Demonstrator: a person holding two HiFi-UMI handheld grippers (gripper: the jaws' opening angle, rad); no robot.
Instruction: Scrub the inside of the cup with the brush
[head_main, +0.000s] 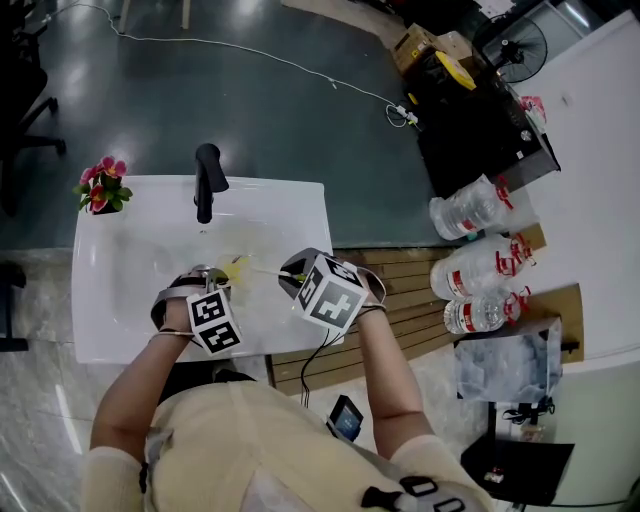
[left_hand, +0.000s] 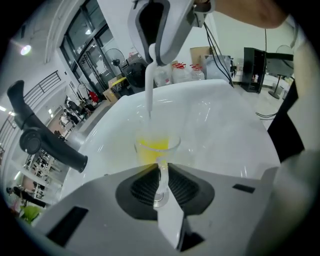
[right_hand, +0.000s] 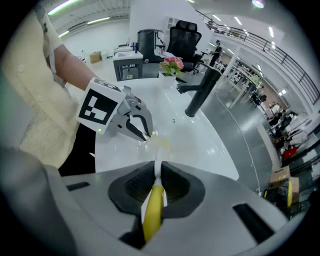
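Observation:
A clear stemmed cup (left_hand: 157, 145) is tilted over the white sink (left_hand: 225, 125). My left gripper (left_hand: 161, 175) is shut on its stem. Inside the cup sits the yellow head of the brush. The brush's white shaft (left_hand: 149, 95) runs up to my right gripper (left_hand: 160, 30). In the right gripper view, my right gripper (right_hand: 157, 175) is shut on the brush's yellow handle (right_hand: 152, 210), which points at the cup (right_hand: 155, 140) held by the left gripper (right_hand: 132, 120). In the head view both grippers, left (head_main: 210, 275) and right (head_main: 292, 272), meet over the basin around the cup (head_main: 237, 268).
A black faucet (head_main: 206, 175) stands at the back of the sink (head_main: 120, 260), with a pot of pink flowers (head_main: 102, 188) at its far left corner. Large water bottles (head_main: 475, 210) lie on the floor to the right, by wooden pallets.

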